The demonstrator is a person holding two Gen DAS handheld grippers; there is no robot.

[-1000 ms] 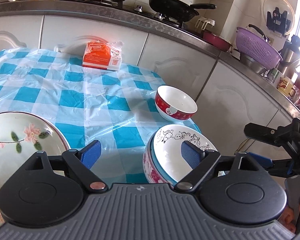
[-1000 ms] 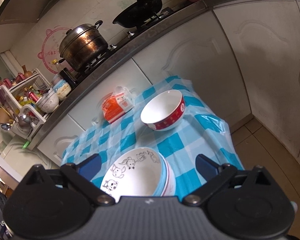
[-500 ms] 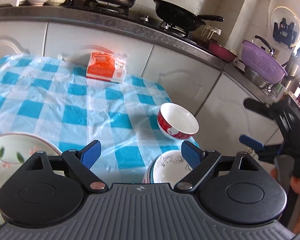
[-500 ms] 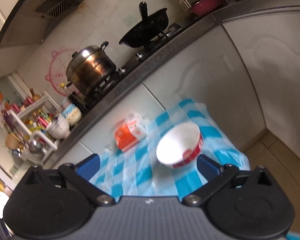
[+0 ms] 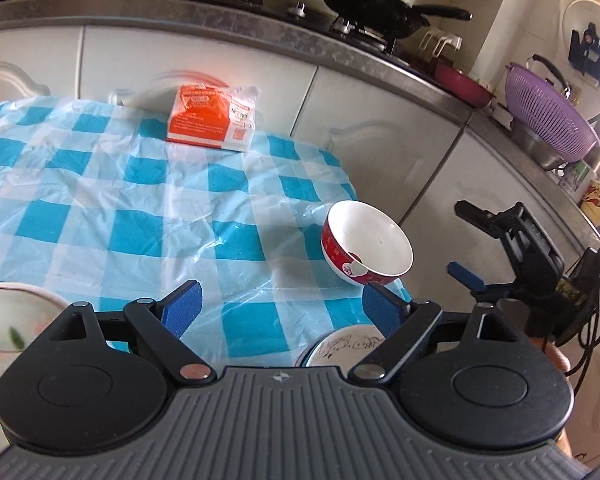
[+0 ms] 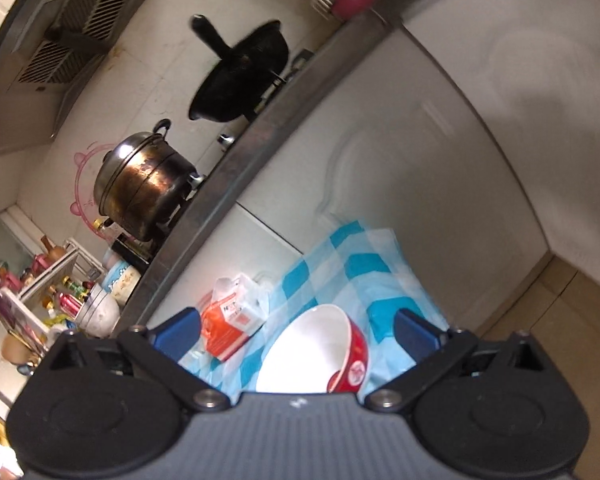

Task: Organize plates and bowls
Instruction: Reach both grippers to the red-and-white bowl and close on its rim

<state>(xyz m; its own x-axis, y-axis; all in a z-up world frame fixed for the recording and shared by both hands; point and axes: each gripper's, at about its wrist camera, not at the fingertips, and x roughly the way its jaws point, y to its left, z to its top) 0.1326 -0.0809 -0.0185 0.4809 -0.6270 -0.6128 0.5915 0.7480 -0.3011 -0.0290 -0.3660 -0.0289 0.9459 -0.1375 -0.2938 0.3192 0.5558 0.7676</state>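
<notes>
Red bowl (image 5: 366, 249) (white inside), upright

Cartoon bowl (image 5: 346, 346) mostly hidden behind left gripper (image 5: 281, 307) body, only its rim arc shows. Floral plate (image 5: 8, 320) cut by frame edge and gripper. Red bowl (image 6: 320, 350) base occluded in right wrist view, cabinets blurred.

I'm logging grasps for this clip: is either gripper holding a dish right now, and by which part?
Nothing is held. The left gripper and right gripper are both open and empty; the red-and-white ceramic bowl sits untouched on the checked tablecloth.
</notes>
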